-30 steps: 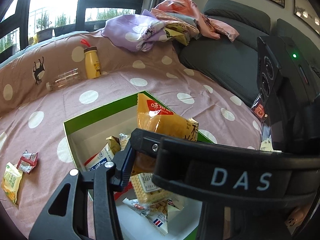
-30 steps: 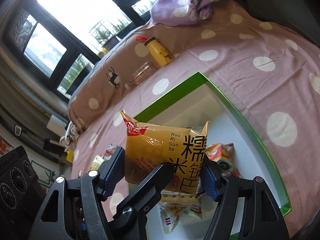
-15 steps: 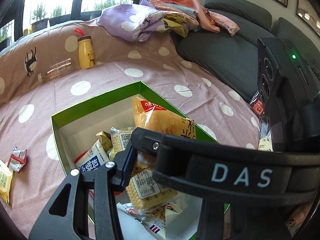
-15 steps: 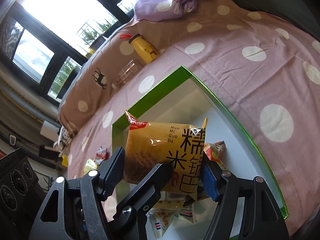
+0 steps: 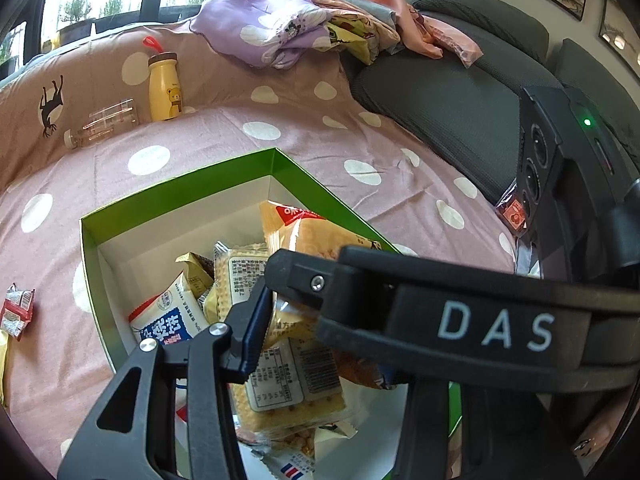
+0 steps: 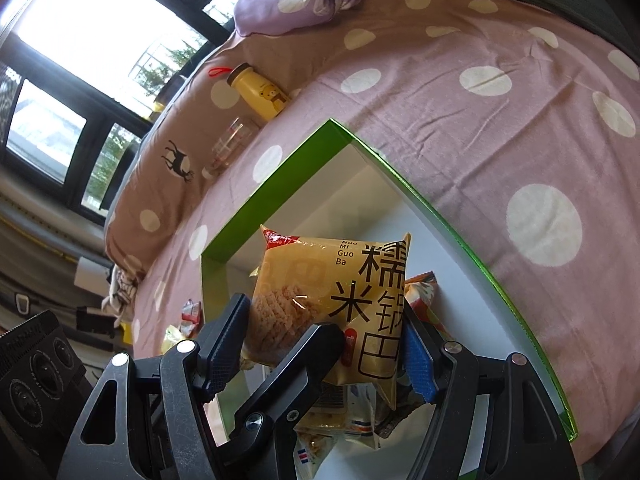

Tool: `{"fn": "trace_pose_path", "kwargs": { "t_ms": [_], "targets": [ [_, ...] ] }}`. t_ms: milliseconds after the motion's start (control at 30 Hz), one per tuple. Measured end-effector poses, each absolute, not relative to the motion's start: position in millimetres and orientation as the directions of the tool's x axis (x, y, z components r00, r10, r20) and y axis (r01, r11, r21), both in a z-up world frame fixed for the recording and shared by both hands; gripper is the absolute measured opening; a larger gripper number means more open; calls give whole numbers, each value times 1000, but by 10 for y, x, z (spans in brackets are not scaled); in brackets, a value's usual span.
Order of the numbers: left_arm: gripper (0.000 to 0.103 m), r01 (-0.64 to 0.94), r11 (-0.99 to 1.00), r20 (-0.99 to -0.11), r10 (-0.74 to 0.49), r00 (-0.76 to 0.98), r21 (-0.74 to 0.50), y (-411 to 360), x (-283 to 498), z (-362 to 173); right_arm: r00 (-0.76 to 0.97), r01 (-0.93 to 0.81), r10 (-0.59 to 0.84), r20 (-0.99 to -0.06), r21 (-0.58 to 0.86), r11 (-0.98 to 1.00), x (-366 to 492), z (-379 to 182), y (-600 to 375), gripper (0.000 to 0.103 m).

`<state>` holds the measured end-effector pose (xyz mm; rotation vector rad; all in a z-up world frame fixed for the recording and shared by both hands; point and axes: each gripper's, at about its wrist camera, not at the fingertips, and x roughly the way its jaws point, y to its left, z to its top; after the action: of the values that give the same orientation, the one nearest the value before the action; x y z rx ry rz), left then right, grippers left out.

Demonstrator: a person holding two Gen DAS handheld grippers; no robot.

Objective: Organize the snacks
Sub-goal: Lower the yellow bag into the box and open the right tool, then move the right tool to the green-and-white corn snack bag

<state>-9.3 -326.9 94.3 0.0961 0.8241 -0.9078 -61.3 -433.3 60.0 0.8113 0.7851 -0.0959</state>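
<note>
— Pink polka-dot bedsheet (image 5: 320,140) fills the left wrist view, with a green-walled, white-lined cardboard box (image 5: 176,184) open on it. What's inside?

— A blue-and-white packet (image 5: 172,328), a clear-wrapped cracker pack (image 5: 288,384) and a small yellow sachet (image 5: 194,268), all heaped at the near end; the far end is bare. A red-and-silver wrapper (image 5: 16,308) lies outside on the sheet, well apart from the box.

— And the left tool (image 5: 296,336)?

— Its jaws have just been opening a little, with the yellow crinkly plastic packet (image 5: 312,232) between them. One finger sits against the packet, the other is hidden behind the right tool's arm, so I cannot tell whether it grips.

— Right wrist view, then?

— The right tool (image 6: 324,344) is clamped on that packet's two side edges, holding it upright over the heap, inside the box's outline (image 6: 272,184). An orange-red pack (image 6: 420,292) peeks out behind it, and a few loose snacks (image 6: 188,312) wait on the sheet beyond the box's left wall.

— So which step?

— Placing, I'd judge. Next calls for lowering the packet onto the heap or the bare far end, then parting both tools so it lies flat, not propped on the wall
</note>
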Motion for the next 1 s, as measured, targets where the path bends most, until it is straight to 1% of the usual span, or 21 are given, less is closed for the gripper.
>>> {"fn": "trace_pose_path", "kwargs": {
  "t_ms": [167,433,533,667,767,833,900,967,1000],
  "targets": [
    [47,724,636,-673,-660,333,-265,-3280,-55,910,717,371,220,-661,630,683,-597,563,-4362,73],
    [48,705,655,-678,-651,343,-272,-3238,-25,883,709,382,208,-674,614,691,-558,557,-4344,73],
    [50,692,667,-672,-648,359,-274,-3158,-55,897,704,391,182,-686,588,708,-559,578,-4296,73],
    [50,686,649,-662,-677,322,-329,-3008,-55,928,703,423,117,-701,544,724,-586,627,-4249,73],
    [51,662,682,-663,-655,363,-312,-2851,-67,978,717,445,65,-694,527,724,-641,696,-4225,73],
    [55,645,696,-655,-651,383,-315,-2693,-75,1010,733,443,31,-680,511,736,-681,767,-4197,75],
    [71,625,709,-647,-649,399,-326,-2499,-73,1032,758,431,3,-652,505,748,-727,851,-4145,82],
    [76,608,729,-644,-635,427,-315,-2259,-66,1037,783,415,-13,-621,508,755,-754,922,-4084,82],
    [76,596,744,-648,-619,443,-303,-2157,-64,1035,792,408,-14,-610,513,755,-761,947,-4054,83]
  ]
}}
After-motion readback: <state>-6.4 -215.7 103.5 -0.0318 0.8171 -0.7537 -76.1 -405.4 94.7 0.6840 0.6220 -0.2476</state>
